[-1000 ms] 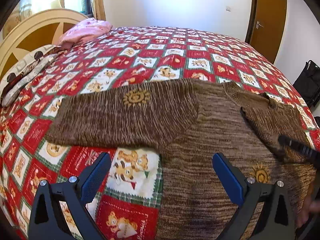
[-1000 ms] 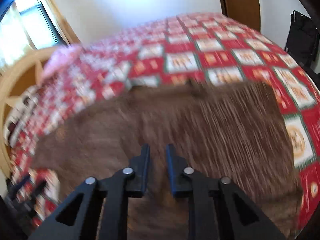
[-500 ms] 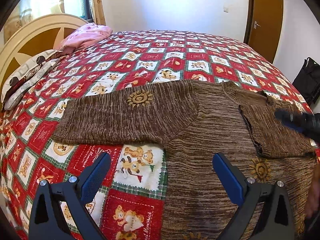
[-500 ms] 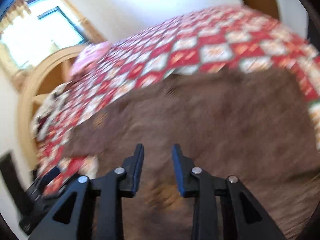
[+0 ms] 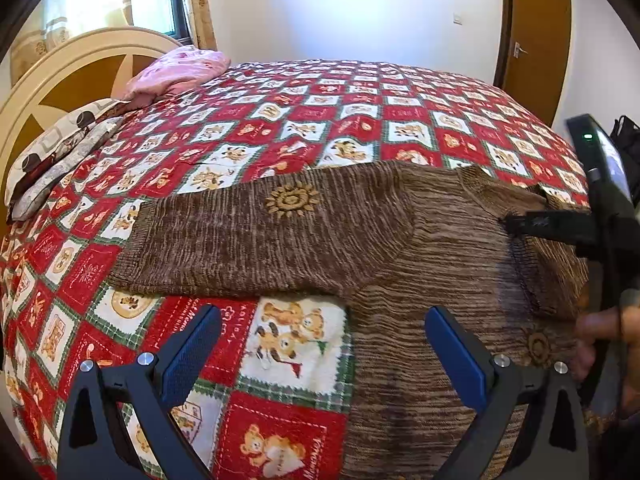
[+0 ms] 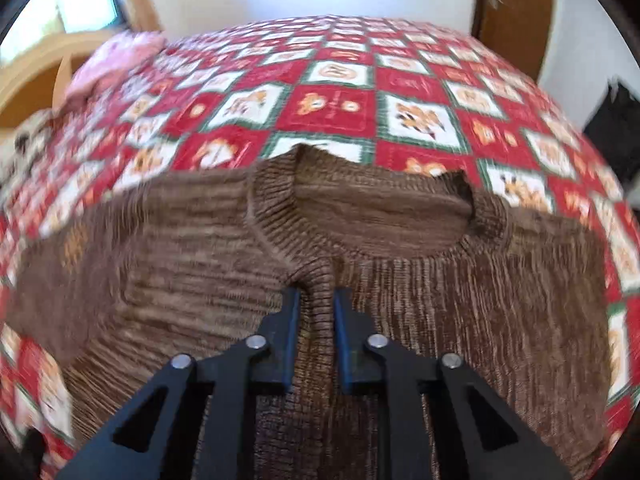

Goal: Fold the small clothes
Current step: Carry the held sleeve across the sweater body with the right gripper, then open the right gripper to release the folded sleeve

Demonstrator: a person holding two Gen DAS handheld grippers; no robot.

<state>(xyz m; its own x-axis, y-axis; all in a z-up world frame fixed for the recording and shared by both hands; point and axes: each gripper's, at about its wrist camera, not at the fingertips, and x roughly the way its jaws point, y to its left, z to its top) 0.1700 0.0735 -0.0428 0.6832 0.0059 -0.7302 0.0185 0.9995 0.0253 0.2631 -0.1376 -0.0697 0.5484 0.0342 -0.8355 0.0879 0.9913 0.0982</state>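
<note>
A brown knit sweater [image 5: 420,240] lies flat on the bed, its left sleeve [image 5: 248,240] stretched out to the left. The other sleeve is folded across the chest. In the right wrist view the ribbed collar [image 6: 360,216] sits just ahead of my right gripper [image 6: 314,308]. That gripper's jaws are closing and pinch a raised ridge of ribbed sleeve cuff. The left wrist view shows the right gripper [image 5: 516,224] reaching in from the right edge. My left gripper [image 5: 320,344] hovers open above the quilt and the sweater's lower left side, holding nothing.
A red and white teddy-bear quilt [image 5: 320,120] covers the bed. A pink garment [image 5: 176,72] and a patterned pillow [image 5: 60,140] lie by the cream headboard [image 5: 72,72] at the far left. A person's hand [image 5: 608,328] shows at right. A wooden door [image 5: 536,40] stands behind.
My right gripper moved left and toward the collar across the sweater, its jaws widened a little, then closed on the ribbed cuff. The left gripper stayed open and hardly moved.
</note>
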